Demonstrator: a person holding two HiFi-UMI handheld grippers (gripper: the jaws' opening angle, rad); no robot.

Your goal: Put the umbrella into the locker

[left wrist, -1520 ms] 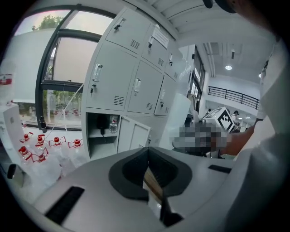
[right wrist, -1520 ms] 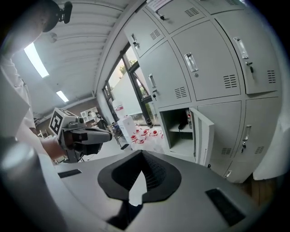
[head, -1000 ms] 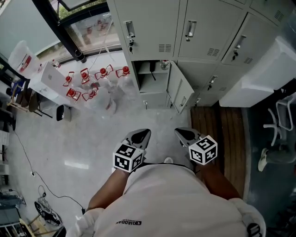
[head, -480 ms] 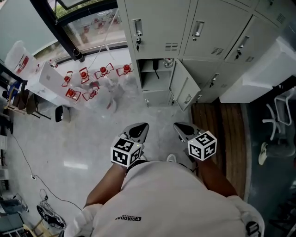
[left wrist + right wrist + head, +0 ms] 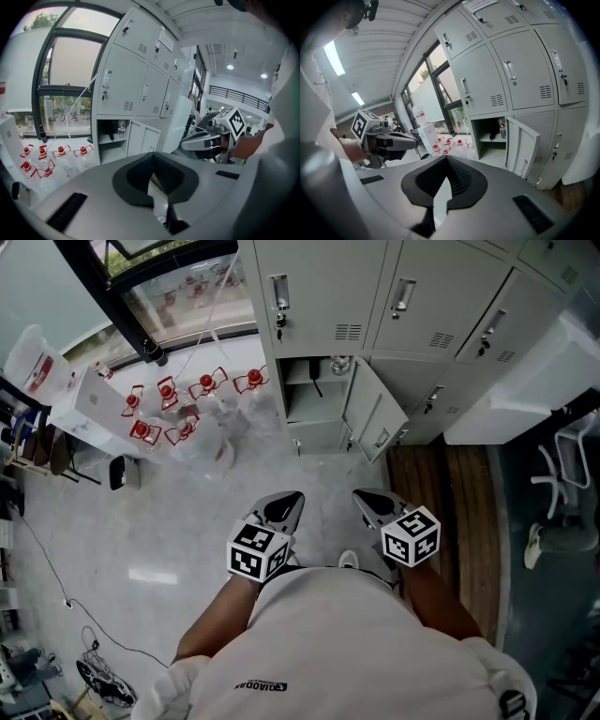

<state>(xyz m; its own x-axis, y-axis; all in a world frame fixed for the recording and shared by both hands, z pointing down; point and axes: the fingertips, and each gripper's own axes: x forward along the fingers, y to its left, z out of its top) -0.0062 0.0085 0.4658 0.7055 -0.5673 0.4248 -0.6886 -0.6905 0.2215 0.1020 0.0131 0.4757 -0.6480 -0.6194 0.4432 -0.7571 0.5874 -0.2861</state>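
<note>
The grey locker (image 5: 314, 399) with its door (image 5: 375, 413) swung open stands ahead of me on the bottom row. On its upper shelf sit a clear bottle (image 5: 338, 365) and a dark slim object (image 5: 315, 386); I cannot tell whether that is the umbrella. Both also show in the left gripper view, the bottle (image 5: 122, 128) beside the dark object (image 5: 106, 129). My left gripper (image 5: 292, 496) and right gripper (image 5: 362, 494) are held side by side over the floor, well short of the locker. Each is shut, tips together, with nothing between them (image 5: 152, 155) (image 5: 446, 159).
Closed lockers (image 5: 323, 292) fill the wall above and right of the open one. Wrapped packs of red-capped bottles (image 5: 187, 399) and a white box (image 5: 94, 399) lie on the floor to the left. A white desk (image 5: 525, 390) and a chair (image 5: 567, 474) stand right, past a wooden strip (image 5: 450, 493).
Both grippers have moved a little forward toward the lockers together and then held still. Their jaws stay shut.
</note>
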